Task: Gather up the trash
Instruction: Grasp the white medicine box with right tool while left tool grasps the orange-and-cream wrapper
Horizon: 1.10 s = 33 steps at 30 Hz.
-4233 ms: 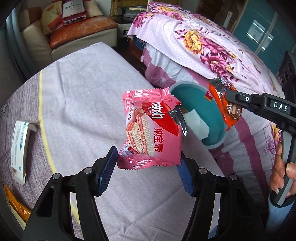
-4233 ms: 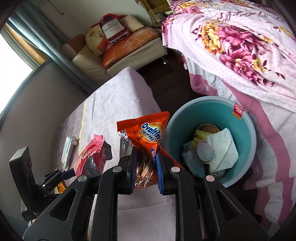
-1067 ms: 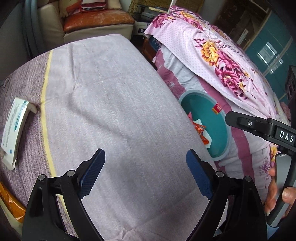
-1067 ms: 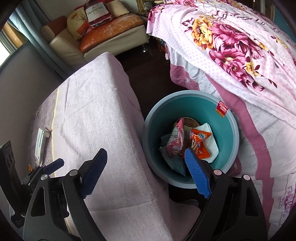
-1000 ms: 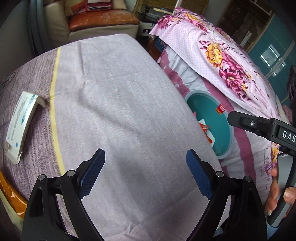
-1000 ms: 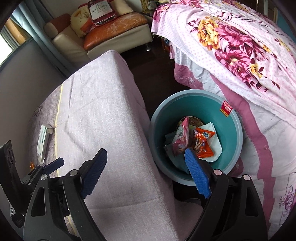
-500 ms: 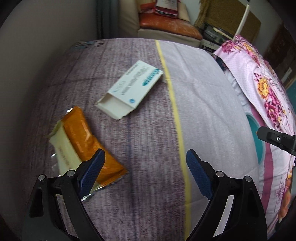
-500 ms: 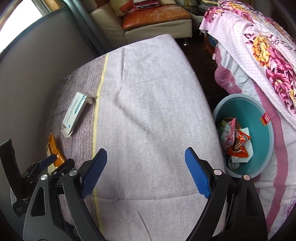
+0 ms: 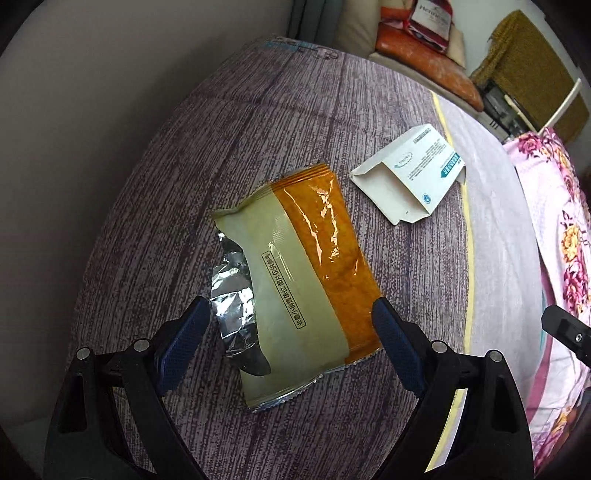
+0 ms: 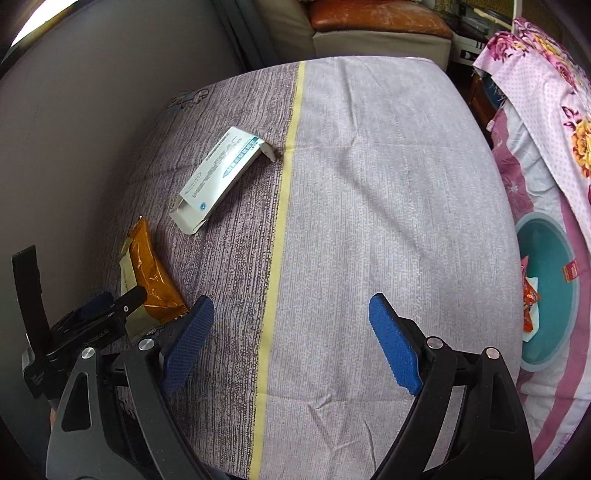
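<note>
An orange and beige snack wrapper (image 9: 299,284) with torn silver foil lies on the purple bedcover. My left gripper (image 9: 291,332) is open, its jaws on either side of the wrapper's near end. A flattened white carton (image 9: 413,177) lies just beyond the wrapper. In the right wrist view the wrapper (image 10: 147,273) and carton (image 10: 221,173) lie at the left, with the left gripper (image 10: 103,306) at the wrapper. My right gripper (image 10: 291,343) is open and empty above the cover's yellow stripe. The teal bin (image 10: 554,295) with dropped wrappers stands at the right.
A grey wall (image 9: 74,129) runs close along the left of the bed. A floral pink quilt (image 10: 546,92) lies on the right beside the bin. A sofa (image 10: 369,22) with cushions stands at the far end.
Both grippers dropped their wrappers into the bin and swung left across the bed. My left gripper has closed in on the orange wrapper, which now lies between its open jaws.
</note>
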{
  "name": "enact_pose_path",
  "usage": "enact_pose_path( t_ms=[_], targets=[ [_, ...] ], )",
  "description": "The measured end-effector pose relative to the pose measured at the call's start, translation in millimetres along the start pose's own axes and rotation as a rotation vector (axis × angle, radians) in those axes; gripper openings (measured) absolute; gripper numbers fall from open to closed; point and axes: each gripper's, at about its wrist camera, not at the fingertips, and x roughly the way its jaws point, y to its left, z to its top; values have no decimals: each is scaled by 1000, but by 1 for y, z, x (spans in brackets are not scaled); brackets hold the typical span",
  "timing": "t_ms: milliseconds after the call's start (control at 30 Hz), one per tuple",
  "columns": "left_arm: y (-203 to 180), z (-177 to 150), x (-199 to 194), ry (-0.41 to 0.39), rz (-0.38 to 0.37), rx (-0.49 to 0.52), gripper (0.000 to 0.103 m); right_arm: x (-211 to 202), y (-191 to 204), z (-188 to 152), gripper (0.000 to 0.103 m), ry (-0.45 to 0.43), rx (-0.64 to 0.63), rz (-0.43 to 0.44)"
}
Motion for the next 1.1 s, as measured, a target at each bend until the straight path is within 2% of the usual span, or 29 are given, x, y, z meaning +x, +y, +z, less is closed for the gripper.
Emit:
enact_pose_path(
  t_ms=[233,400,467,567,667,767,900,1100],
  targets=[
    [-11,6,16,46,-57,-29,90,8,2,7,82,9,21,4],
    [-23,10,23,5,-44,13,89,19,-2,14,82,17,49,38],
    [-23,11,23,-23,-19,35,77,24,-2,18,82,12,53,55],
    [-16,18,23,-42,-32,54,57,34,-2,23,82,20,67,70],
    [-3,27,24,-57,-39,55,51,44,4,34,82,27,80,86],
    [12,37,24,-68,-63,47,47,60,17,56,82,41,82,101],
    [30,52,25,-79,-90,53,47,83,33,82,82,59,85,121],
    [40,71,28,-98,-130,88,47,110,50,104,82,56,87,111]
  ],
)
